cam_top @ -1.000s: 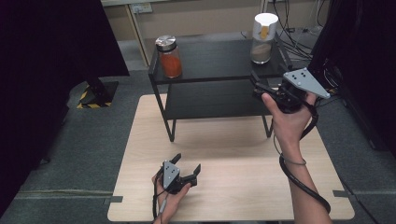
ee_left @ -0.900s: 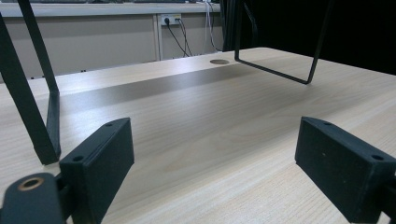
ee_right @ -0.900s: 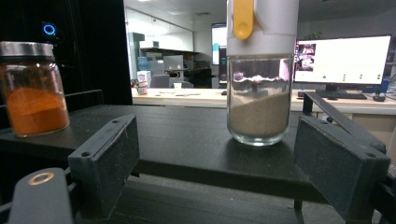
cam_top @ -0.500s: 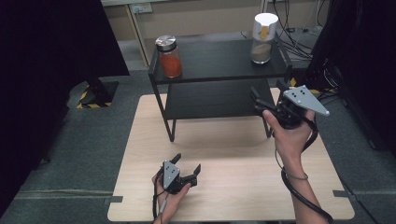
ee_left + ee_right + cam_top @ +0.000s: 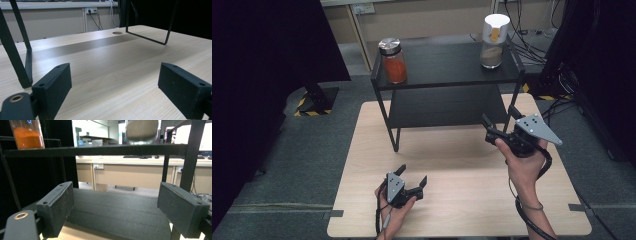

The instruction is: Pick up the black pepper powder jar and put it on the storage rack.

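On black shelf (image 5: 447,70): two jars (image 5: 393,61).

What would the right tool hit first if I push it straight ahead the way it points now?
Probably nothing at first: the right tool, jaws open, points into the gap between the lower shelf and the top shelf. The rack's front right leg stands close on one side; depth is unclear.

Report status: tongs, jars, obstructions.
Left tongs open, low over table. Right tongs open, facing rack. Orange jar and white-lidded jar on top shelf, untouched.
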